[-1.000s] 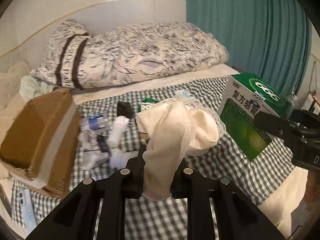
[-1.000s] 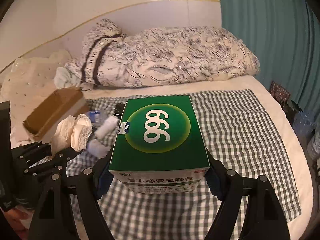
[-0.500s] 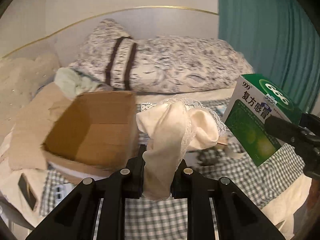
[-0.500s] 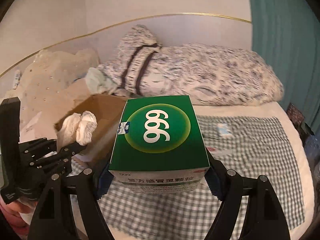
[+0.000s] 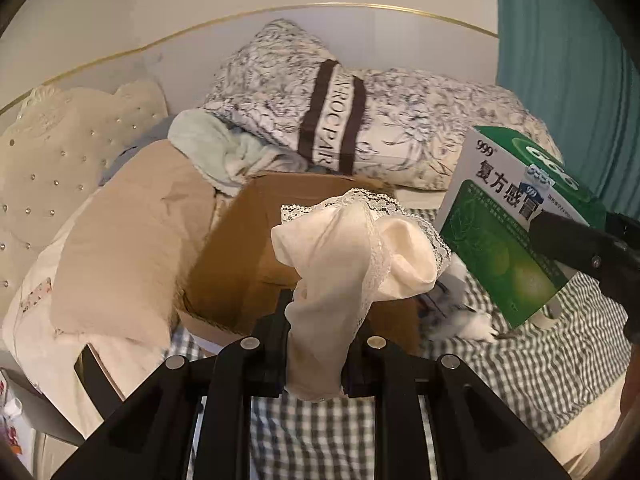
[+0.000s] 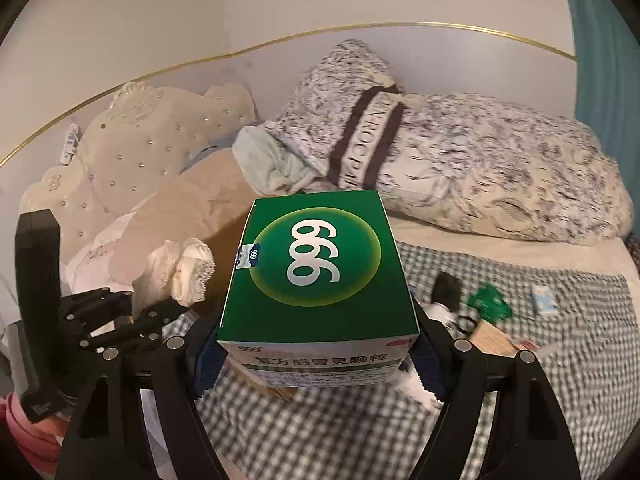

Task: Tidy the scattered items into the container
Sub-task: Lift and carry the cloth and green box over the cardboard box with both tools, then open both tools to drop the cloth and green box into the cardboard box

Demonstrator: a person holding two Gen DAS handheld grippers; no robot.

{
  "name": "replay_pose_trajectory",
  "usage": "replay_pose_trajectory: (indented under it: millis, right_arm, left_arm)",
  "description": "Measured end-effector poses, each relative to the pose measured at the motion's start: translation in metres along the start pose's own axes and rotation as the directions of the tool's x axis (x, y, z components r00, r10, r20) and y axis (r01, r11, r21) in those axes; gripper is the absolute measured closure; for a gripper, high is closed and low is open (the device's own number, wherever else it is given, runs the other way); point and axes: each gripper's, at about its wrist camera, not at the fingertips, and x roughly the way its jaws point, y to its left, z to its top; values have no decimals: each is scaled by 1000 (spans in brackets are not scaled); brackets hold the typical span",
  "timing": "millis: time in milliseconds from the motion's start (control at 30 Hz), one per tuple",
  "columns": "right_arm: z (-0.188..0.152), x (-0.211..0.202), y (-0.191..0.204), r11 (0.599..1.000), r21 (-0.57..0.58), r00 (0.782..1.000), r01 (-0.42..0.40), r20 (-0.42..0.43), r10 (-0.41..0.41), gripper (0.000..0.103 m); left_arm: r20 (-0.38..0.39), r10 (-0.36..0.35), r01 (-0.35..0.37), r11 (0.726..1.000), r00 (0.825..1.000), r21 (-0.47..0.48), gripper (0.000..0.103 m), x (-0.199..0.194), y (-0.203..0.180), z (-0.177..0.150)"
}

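1. Left gripper (image 5: 315, 354): clamped on a cream lace-trimmed cloth (image 5: 352, 256), held in the air over the near rim of the open cardboard box (image 5: 236, 256).
2. Right gripper (image 6: 316, 354): jaws wide, pressed on both sides of a green medicine carton (image 6: 316, 264), aloft beside the cloth.
3. Box edges: tan pillow (image 5: 128, 236) against the left wall; checked blanket (image 5: 520, 360) to its right offers open room.
4. Hidden: the cloth covers the box's right interior; in the right wrist view the carton masks most of the box.
5. Small scattered items (image 6: 488, 300) on the blanket are blurred and hard to identify.
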Motion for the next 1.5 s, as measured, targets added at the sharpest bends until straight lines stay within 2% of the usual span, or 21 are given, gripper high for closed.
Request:
replay_pose_trajectory:
  millis: [267, 533, 667, 733, 767, 800, 833, 867, 900, 1000, 1267, 1500]
  right_arm:
    - [21, 50, 22, 999, -38, 999, -14, -41, 12, 26]
    - [28, 93, 27, 999, -28, 997, -35, -75, 33, 26]
    - [30, 108, 29, 997, -5, 992, -72, -103, 71, 25]
    - [31, 110, 33, 998, -28, 996, -57, -76, 55, 23]
    - [32, 110, 35, 998, -33, 997, -56, -60, 54, 23]
    - [33, 110, 36, 998, -23, 997, -64, -55, 62, 22]
    - [34, 110, 36, 997, -10, 996, -72, -52, 72, 19]
    - [36, 110, 35, 997, 4, 996, -75, -46, 75, 17]
    - [37, 109, 33, 997, 25, 997, -66, -32, 67, 12]
    - [39, 105, 30, 996, 53, 997, -71, -2, 71, 8]
    - [38, 81, 15, 993, 88, 997, -76, 5, 76, 8]
    - [24, 25, -10, 994, 104, 998, -45, 43, 41, 8]
  left_arm:
    - [-13, -1, 1, 999, 1000, -39, 84, 34, 24, 14]
    - [-42, 2, -4, 998, 999, -58, 84, 68, 31, 20]
    - [-42, -10, 7, 998, 999, -70, 84, 79, 33, 20]
    - [-45, -10, 6, 997, 999, -73, 80, 83, 32, 19]
    - [-48, -6, 2, 998, 999, -70, 70, 84, 30, 19]
    - [-51, 1, -4, 998, 999, -64, 46, 85, 28, 19]
    - [-49, 16, -19, 998, 999, -62, 33, 86, 27, 18]
    - [-37, 33, -36, 997, 999, -73, 14, 84, 27, 18]
    - [-16, 47, -48, 995, 999, -82, 10, 80, 28, 18]
    - [6, 74, -74, 994, 997, -86, 3, 71, 28, 19]
    - [8, 72, -71, 993, 997, -100, 3, 50, 22, 21]
    - [31, 49, -45, 993, 998, -113, 3, 12, -14, 18]
